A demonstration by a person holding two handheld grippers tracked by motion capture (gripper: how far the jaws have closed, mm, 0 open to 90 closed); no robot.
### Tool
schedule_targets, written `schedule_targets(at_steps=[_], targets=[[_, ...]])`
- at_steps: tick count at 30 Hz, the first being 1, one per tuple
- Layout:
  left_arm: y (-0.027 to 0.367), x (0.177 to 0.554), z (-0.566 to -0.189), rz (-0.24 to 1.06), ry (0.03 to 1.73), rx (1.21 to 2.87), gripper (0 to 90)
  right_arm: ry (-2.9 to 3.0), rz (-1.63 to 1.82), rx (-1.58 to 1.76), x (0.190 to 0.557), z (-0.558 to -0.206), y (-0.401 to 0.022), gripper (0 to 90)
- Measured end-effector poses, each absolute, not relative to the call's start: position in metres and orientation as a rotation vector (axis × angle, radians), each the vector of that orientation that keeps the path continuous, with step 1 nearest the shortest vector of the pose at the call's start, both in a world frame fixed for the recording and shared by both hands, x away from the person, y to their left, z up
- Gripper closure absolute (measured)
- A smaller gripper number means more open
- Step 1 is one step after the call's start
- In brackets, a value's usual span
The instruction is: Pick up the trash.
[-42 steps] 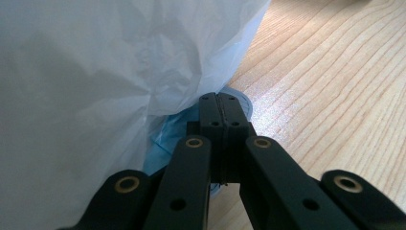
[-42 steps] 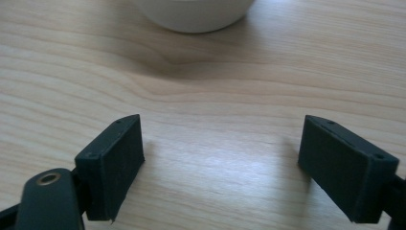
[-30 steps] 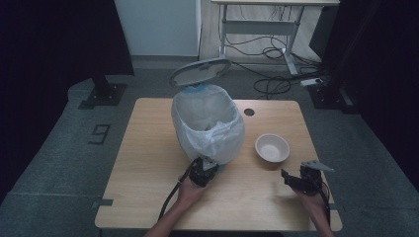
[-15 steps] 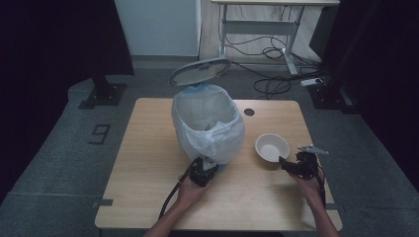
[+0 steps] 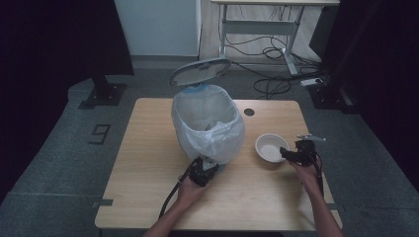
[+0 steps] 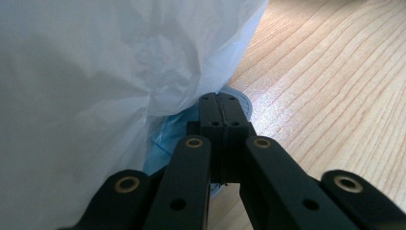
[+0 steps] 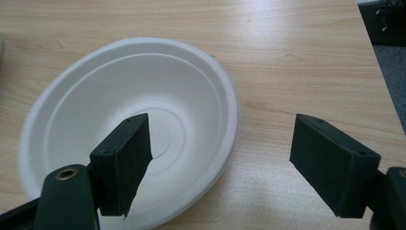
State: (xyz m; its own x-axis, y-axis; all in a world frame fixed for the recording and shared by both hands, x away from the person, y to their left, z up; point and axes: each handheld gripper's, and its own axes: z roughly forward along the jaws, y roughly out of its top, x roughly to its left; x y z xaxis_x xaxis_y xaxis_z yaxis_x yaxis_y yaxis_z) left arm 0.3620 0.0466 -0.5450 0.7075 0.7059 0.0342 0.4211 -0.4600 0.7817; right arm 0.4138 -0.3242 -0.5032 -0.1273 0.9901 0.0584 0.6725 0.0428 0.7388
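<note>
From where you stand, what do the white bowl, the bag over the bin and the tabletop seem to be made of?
White bowl: likely moulded paper pulp; matte, with faint pressed rings.
Bag: thin plastic film; translucent and crinkled, with blue showing through near the bottom.
Tabletop: wood or wood-look laminate; pale straight grain with a slight sheen. I cannot tell which.

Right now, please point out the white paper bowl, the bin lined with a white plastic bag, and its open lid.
white paper bowl (image 7: 143,120), right gripper view, inner bottom.
bin (image 5: 210,136), high view, bag-covered front.
lid (image 5: 200,72), high view, underside centre.
</note>
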Motion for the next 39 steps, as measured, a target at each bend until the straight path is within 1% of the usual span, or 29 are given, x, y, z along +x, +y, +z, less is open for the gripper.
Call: schedule_targets(at_steps=[10, 15, 16, 17, 21, 22, 23, 26, 27, 28, 29, 33, 34, 39], targets=[[0.047, 0.362, -0.545, 0.459, 0.853, 2.119, 90.0, 1.854, 0.854, 1.731, 0.431, -0.515, -0.330, 24.5], [0.046, 0.362, -0.545, 0.460, 0.852, 2.118, 90.0, 1.886, 0.835, 1.780, 0.437, -0.529, -0.331, 34.8], [0.046, 0.362, -0.545, 0.460, 0.852, 2.118, 90.0, 1.886, 0.835, 1.780, 0.437, -0.529, -0.331, 34.8], [0.046, 0.362, -0.545, 0.460, 0.851, 2.120, 90.0, 1.910, 0.836, 1.796, 0.438, -0.532, -0.329, 40.4], [0.046, 0.362, -0.545, 0.464, 0.847, 2.122, 90.0, 1.944, 0.838, 1.801, 0.438, -0.535, -0.328, 51.6], [0.046, 0.362, -0.545, 0.464, 0.847, 2.122, 90.0, 1.944, 0.838, 1.801, 0.438, -0.535, -0.328, 51.6], [0.046, 0.362, -0.545, 0.466, 0.847, 2.122, 90.0, 1.951, 0.843, 1.810, 0.436, -0.534, -0.328, 58.7], [0.046, 0.361, -0.545, 0.467, 0.846, 2.123, 90.0, 1.963, 0.866, 1.813, 0.433, -0.532, -0.329, 67.1], [0.046, 0.361, -0.545, 0.467, 0.846, 2.123, 90.0, 1.963, 0.866, 1.813, 0.433, -0.532, -0.329, 67.1], [0.046, 0.361, -0.545, 0.468, 0.846, 2.123, 90.0, 1.960, 0.877, 1.815, 0.432, -0.531, -0.330, 70.0], [0.046, 0.361, -0.545, 0.467, 0.845, 2.123, 90.0, 1.947, 0.931, 1.813, 0.427, -0.529, -0.332, 74.7], [0.046, 0.361, -0.545, 0.468, 0.845, 2.124, 90.0, 1.938, 1.006, 1.832, 0.421, -0.528, -0.337, 78.2], [0.046, 0.361, -0.545, 0.468, 0.845, 2.123, 90.0, 1.915, 1.078, 1.832, 0.416, -0.525, -0.339, 85.2], [0.046, 0.361, -0.545, 0.468, 0.845, 2.123, 90.0, 1.910, 1.107, 1.798, 0.403, -0.522, -0.341, 85.6]])
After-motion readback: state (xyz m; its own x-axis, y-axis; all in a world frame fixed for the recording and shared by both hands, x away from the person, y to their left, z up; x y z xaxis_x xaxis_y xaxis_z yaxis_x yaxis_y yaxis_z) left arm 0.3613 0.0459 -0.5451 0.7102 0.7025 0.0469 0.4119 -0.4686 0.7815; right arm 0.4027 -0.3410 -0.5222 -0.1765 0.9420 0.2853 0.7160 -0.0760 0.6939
